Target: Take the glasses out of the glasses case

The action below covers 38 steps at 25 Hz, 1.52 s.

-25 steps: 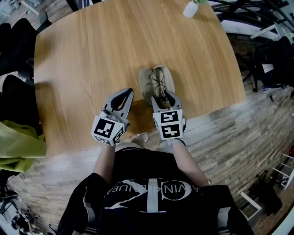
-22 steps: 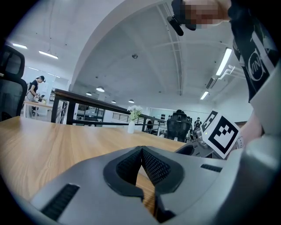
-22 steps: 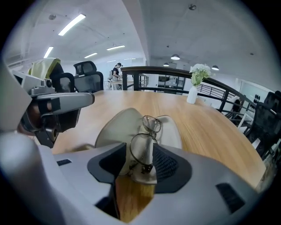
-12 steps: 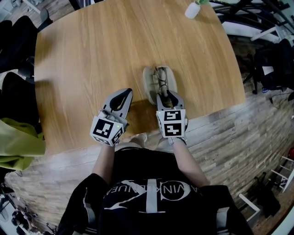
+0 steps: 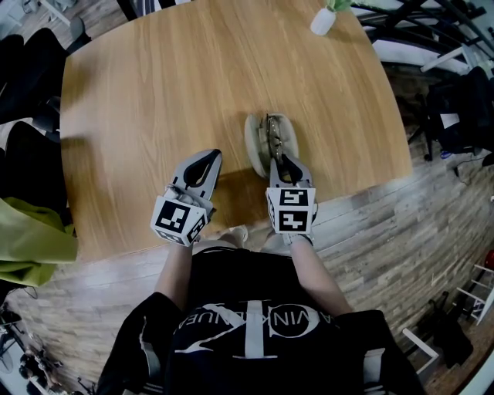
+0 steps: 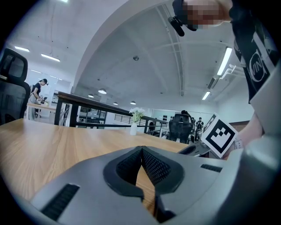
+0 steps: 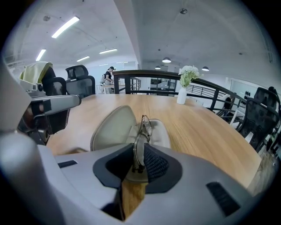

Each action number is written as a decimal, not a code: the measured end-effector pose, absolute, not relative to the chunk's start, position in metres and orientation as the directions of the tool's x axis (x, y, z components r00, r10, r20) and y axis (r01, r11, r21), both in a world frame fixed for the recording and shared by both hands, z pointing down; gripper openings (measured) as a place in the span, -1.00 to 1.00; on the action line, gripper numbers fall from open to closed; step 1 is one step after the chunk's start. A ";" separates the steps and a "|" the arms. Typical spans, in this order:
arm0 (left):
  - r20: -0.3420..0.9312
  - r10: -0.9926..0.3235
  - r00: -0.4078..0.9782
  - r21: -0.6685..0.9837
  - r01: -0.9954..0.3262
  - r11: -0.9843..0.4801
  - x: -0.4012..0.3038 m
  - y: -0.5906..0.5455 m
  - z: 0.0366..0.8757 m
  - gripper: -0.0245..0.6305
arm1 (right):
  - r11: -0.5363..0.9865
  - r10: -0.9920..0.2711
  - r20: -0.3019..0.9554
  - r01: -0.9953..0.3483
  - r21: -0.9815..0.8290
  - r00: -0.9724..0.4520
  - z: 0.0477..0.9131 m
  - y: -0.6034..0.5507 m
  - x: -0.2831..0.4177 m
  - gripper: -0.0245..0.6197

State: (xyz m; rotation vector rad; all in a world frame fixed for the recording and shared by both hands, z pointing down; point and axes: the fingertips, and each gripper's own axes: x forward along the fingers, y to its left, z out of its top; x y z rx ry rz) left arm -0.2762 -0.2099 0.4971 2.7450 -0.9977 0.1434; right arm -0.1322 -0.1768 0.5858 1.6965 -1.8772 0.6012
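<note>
Seen from the head camera looking down, a pale open glasses case (image 5: 255,143) lies on a wooden worktop (image 5: 154,92), close to the edge at 6 o'clock and a little right of centre. The glasses (image 5: 271,137) are in its tray, thin dark wire rims folded and standing on edge, pointing toward 12 o'clock. The right gripper (image 5: 279,163) reaches in from 6 o'clock. Its jaws have just been closing and now pinch the near end of the frame between their dark ridged pads, as the right gripper view shows. The left gripper (image 5: 205,159) sits at 9 o'clock from the case, apart from it, with its jaws closed together on nothing. A small white vase of flowers (image 5: 323,17) stands well away at 1 o'clock. The glasses look very light, but the frame is thin and easily bent, and the lenses would likely scratch or smudge. The safest hold is probably on the rim or hinge end, with only light pressure and nothing squeezing the lens faces. Smooth wire may slip or twist between the pads, so a slow, straight lift seems wise. The case also looks light and may drag along, since nothing holds it down.
</note>
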 end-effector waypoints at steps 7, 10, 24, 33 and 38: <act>0.160 -0.619 0.769 0.166 -0.639 -0.751 -0.274 -0.211 0.495 -0.88 | 0.028 -0.782 0.624 -0.999 0.030 -0.003 0.576 -0.178 -0.115 -0.77; 0.160 -0.621 0.767 0.166 -0.641 -0.750 -0.275 -0.212 0.495 -0.88 | -0.014 -0.800 0.600 -1.000 -0.020 -0.001 0.571 -0.180 -0.110 -0.80; 0.148 -0.668 0.730 0.142 -0.684 -0.716 -0.281 -0.213 0.479 -0.88 | -0.102 -0.835 0.533 -0.912 -0.397 -0.138 0.552 -0.188 -0.112 -0.81; 0.144 -0.714 0.685 0.140 -0.728 -0.671 -0.282 -0.212 0.469 -0.88 | -0.044 -0.838 0.502 -0.890 -0.453 -0.214 0.534 -0.190 -0.111 -0.81; 0.142 -0.740 0.658 0.139 -0.753 -0.643 -0.284 -0.210 0.460 -0.88 | -0.024 -0.841 0.485 -0.879 -0.477 -0.240 0.522 -0.188 -0.105 -0.81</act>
